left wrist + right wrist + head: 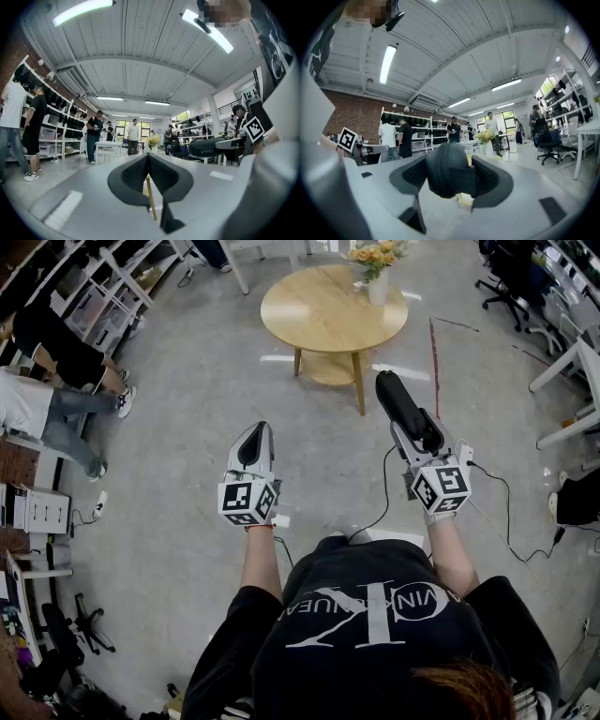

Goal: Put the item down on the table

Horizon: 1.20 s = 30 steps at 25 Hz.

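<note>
On the grey concrete floor (pixel 187 427) ahead of the person stands one round wooden table (pixel 319 310), the biggest thing in reach of the eye, with a lower shelf showing between its legs. Two other people (pixel 52 381) are at the left edge of the head view, beside shelving. Nearer, the person holds two grippers out in front, each carrying one marker cube, so two cubes in all: one on the left (pixel 248 501), one on the right (pixel 441 488). The right gripper (pixel 451 178) has its jaws spread wide and pressed on either side of one black zippered case (pixel 401 404), a long, rounded thing that sticks out forward past the jaws; it is up in the air above the floor, well short of the table and not touching it. The left gripper (pixel 148 164) holds nothing, its two jaws brought together at the tips. On the far side of the tabletop sits one white vase (pixel 378 287) with one bunch of yellow-orange flowers (pixel 375 256).
</note>
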Each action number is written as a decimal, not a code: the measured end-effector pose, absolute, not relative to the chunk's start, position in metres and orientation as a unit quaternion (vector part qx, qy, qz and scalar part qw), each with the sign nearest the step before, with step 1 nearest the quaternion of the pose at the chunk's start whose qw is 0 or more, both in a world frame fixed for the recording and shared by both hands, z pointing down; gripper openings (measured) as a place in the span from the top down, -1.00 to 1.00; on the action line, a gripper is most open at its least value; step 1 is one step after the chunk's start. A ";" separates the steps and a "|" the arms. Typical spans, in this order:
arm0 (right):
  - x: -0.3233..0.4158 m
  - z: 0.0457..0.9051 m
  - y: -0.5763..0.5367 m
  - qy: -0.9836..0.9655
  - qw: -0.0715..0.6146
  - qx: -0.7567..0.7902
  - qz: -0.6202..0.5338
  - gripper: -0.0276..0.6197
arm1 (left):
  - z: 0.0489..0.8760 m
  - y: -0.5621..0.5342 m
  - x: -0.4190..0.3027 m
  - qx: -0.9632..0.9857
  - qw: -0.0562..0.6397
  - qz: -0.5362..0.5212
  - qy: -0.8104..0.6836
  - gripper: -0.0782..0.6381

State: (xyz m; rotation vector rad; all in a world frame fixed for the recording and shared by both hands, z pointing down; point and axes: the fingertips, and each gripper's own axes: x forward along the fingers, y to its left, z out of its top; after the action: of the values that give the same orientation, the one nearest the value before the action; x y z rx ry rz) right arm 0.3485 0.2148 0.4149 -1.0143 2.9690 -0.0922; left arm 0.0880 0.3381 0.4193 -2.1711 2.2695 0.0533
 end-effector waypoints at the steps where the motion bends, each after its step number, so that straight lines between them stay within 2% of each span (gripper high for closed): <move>1: 0.346 0.415 0.217 0.946 0.003 -0.324 -0.029 0.04 | 0.420 0.341 0.084 -0.692 0.000 0.016 0.722 0.75; 19: 0.310 0.425 0.227 0.947 -0.002 -0.320 -0.032 0.04 | 0.432 0.354 0.041 -0.691 -0.018 0.016 0.723 0.75; 30: 0.299 0.438 0.170 0.938 0.000 -0.340 -0.061 0.04 | 0.454 0.305 0.021 -0.696 -0.045 0.012 0.716 0.75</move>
State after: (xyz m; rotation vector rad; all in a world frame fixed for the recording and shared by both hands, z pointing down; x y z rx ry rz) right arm 0.2991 0.1703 0.4376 -1.0686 2.9490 -0.1902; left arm 0.0209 0.3045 0.4541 -2.2527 2.3181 0.0404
